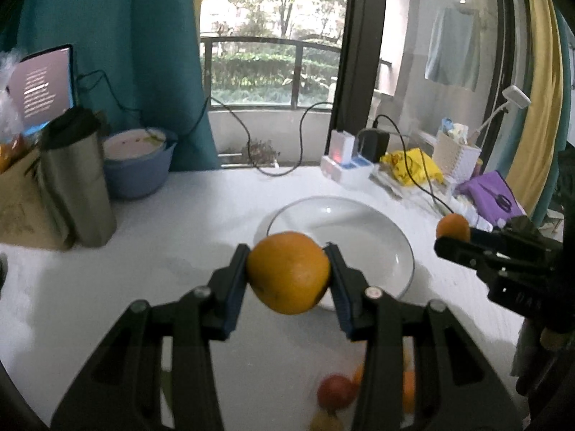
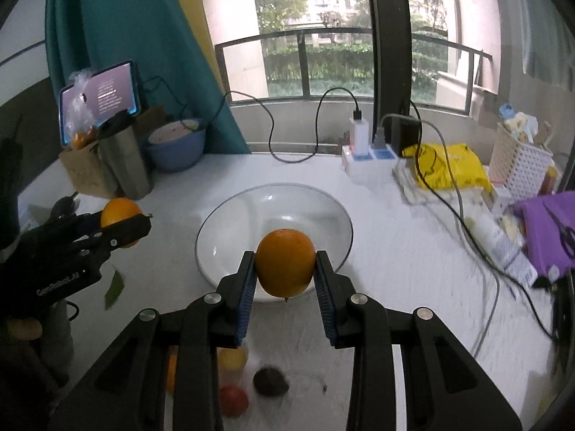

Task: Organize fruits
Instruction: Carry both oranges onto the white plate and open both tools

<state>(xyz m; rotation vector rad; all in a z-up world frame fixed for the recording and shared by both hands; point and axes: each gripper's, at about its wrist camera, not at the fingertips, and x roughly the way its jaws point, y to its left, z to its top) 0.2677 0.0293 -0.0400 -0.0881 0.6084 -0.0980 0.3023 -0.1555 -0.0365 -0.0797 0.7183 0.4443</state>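
My left gripper (image 1: 288,273) is shut on an orange (image 1: 288,273) and holds it above the near rim of a white plate (image 1: 359,222). My right gripper (image 2: 285,264) is shut on a second orange (image 2: 285,264), also above the near rim of the plate (image 2: 251,208). Each gripper shows in the other's view: the right one (image 1: 453,232) at the right, the left one (image 2: 124,223) at the left, each with its orange. Loose fruit lies on the table below me: a red one (image 1: 336,392) (image 2: 233,399), a yellow one (image 2: 233,359) and a dark one (image 2: 270,380).
At the back left stand a steel tumbler (image 1: 77,179), a blue bowl (image 1: 138,165), a cardboard box and a lit tablet (image 1: 41,88). At the back right are a power strip with chargers (image 2: 370,151), cables, a yellow bag (image 2: 449,168), a white basket (image 2: 517,163) and purple cloth (image 2: 546,230).
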